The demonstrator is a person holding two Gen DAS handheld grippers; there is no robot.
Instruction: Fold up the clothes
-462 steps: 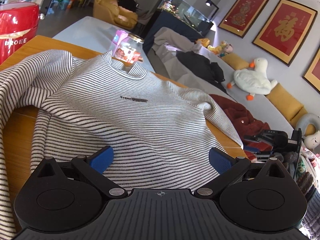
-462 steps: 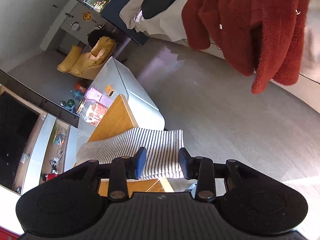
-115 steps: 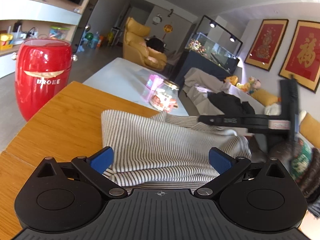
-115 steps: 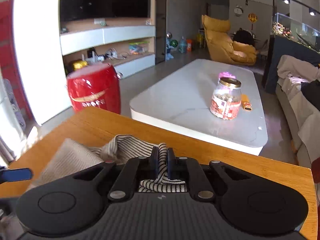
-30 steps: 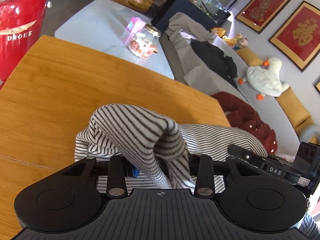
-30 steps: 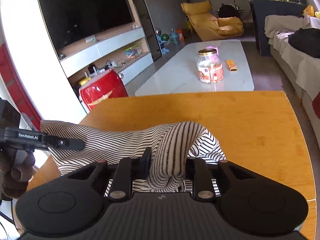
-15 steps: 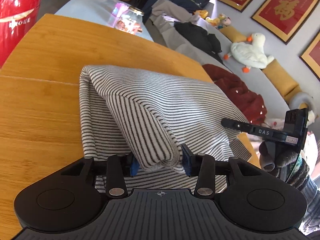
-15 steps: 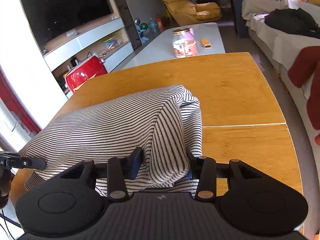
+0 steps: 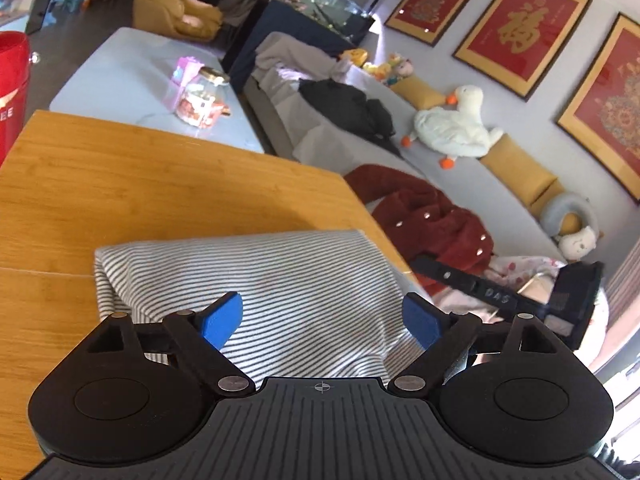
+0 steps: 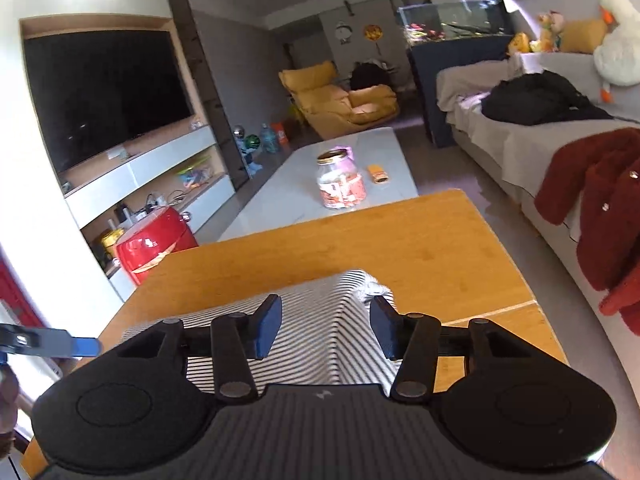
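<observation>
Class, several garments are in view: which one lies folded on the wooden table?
The striped top, folded on the wooden table. The red fleece coat and black garment lie loose on the sofa.

Bare wooden table (image 10: 360, 248) lies open beyond the folded striped shirt (image 10: 320, 320), the only obstacle on it

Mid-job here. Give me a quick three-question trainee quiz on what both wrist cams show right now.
1. True or false: the left gripper is clamped on the striped shirt.
2. What does the shirt lie on?
A. grey sofa
B. wooden table
C. white coffee table
3. Fill in: the right gripper has its jaws ____.

Key:
1. False; its jaws are spread, gripping nothing.
2. B
3. open
</observation>
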